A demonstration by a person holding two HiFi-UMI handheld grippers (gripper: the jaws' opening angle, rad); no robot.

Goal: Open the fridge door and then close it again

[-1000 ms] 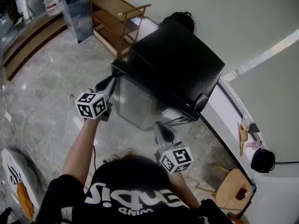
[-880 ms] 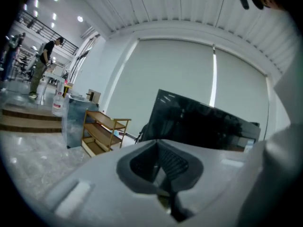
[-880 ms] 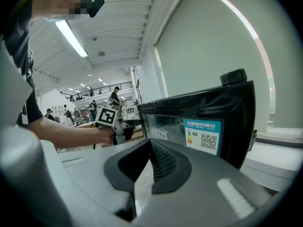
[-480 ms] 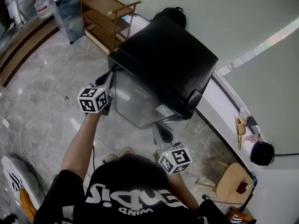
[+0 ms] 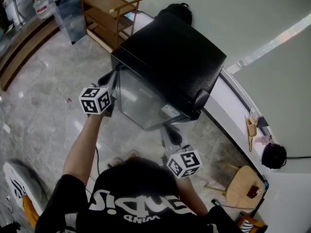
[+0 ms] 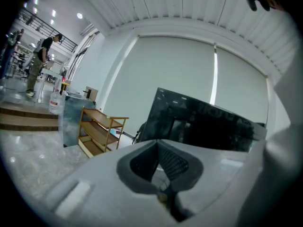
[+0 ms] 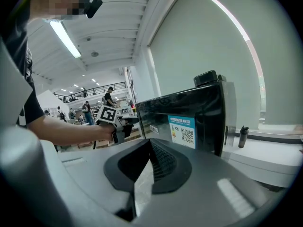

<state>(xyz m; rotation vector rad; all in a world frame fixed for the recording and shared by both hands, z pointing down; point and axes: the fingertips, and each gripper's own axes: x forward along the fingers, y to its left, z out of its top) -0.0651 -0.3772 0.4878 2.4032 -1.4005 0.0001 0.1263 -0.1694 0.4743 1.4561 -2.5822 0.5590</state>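
While the black fridge (image 5: 175, 57) stands on the marble floor (image 5: 43, 91) just at 12 o'clock from the middle of the head view, its reflective door (image 5: 141, 101) faces the person and looks closed against the body. At 9 o'clock of that door, the left gripper (image 5: 112, 77) sits just beside the door's upper corner; whether it touches cannot be told. Its own view shows the fingers (image 6: 173, 162) pressed together with nothing between them, and the fridge (image 6: 203, 122) lies beyond their tips. At 6 o'clock of the door, the right gripper (image 5: 167, 132) points at the fridge's near corner, a little apart from it. Its fingers (image 7: 163, 162) also stand together and empty, with only a thin sliver of floor showing below them. Past them the fridge side (image 7: 208, 108) carries a blue-and-white label (image 7: 182, 129). A wooden shelf cart (image 5: 109, 16) stands at 11 o'clock of the fridge, and a wooden stool (image 5: 243, 191) at 4 o'clock.
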